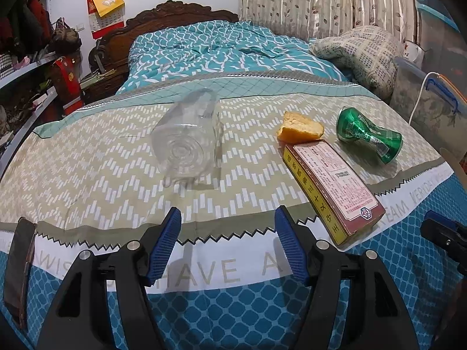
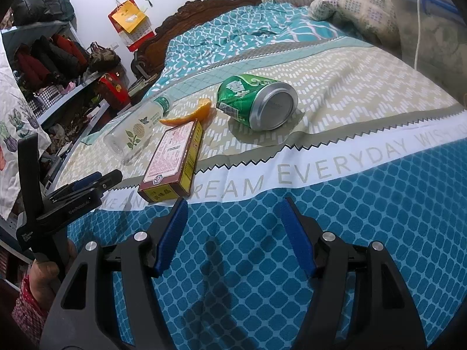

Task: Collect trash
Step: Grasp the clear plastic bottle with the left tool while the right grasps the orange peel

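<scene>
On the bedspread lie a clear plastic bottle on its side, an orange peel, a red-and-yellow carton and a dented green can. The left gripper hovers low, jaws spread, bottle at 11 o'clock. The right gripper, likewise spread and empty, has the can at 12 o'clock.

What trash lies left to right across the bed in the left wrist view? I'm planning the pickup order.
Bottle → orange peel → can. The box overlaps the peel's span, so its place is unclear.
</scene>
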